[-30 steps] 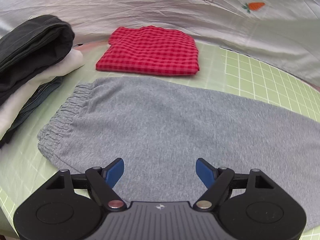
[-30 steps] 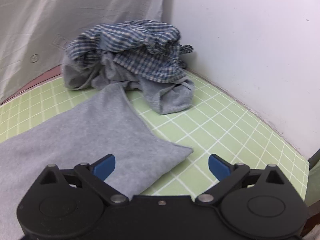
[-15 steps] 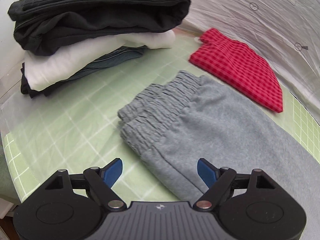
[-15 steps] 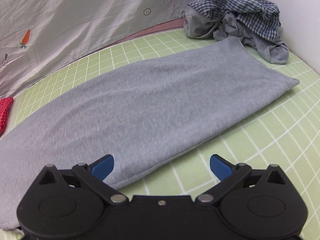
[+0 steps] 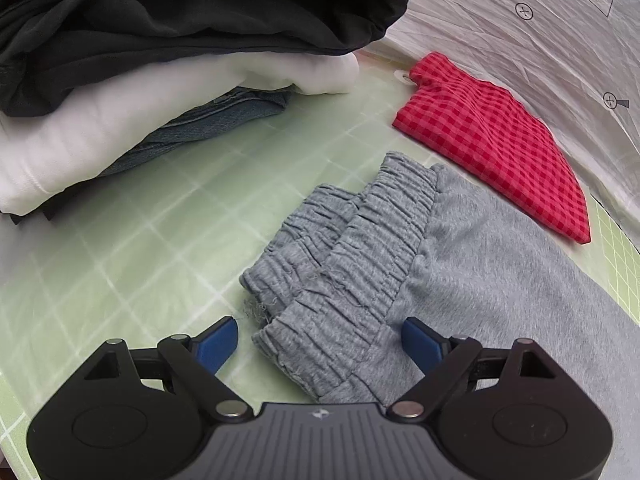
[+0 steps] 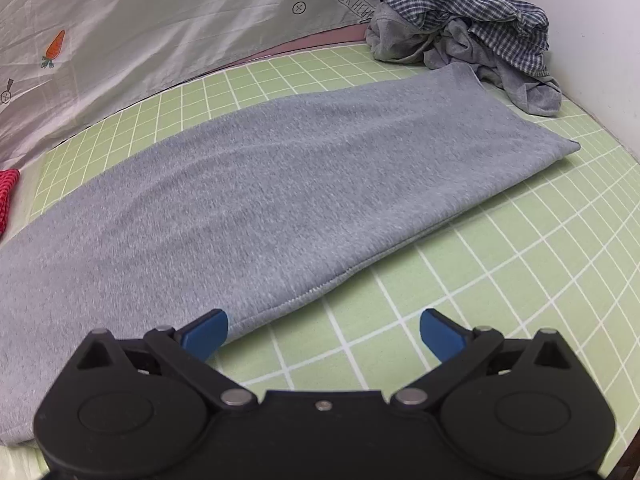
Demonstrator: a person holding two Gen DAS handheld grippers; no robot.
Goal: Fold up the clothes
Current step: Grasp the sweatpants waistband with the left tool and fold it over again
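- Grey sweatpants (image 5: 480, 272) lie flat on the green grid mat (image 5: 160, 240), folded lengthwise; in the left wrist view their elastic waistband (image 5: 340, 264) fills the centre and lower middle of the frame, and in the right wrist view the legs (image 6: 280, 184) stretch from the lower left to the right middle.
- Our left gripper (image 5: 318, 340) sits at the bottom of its frame with its blue fingers spread wide, one on each side of the waistband's near corner, holding nothing.
- Our right gripper (image 6: 324, 330) is likewise wide apart and empty; its left finger (image 6: 204, 332) lies at the near hemmed edge of the legs, and its right finger is over bare mat.
- In the upper left of the left wrist view we see a stack of folded clothes (image 5: 160, 60): black on top, white beneath, denim under that.
- A folded red checked garment (image 5: 492, 144) lies in the upper right, just beside the sweatpants.
- In the upper right of the right wrist view, a crumpled pile of grey and blue checked clothes (image 6: 472, 32) sits against the wall, touching the leg ends.
- A pale sheet (image 6: 160, 32) with a carrot print hangs behind.
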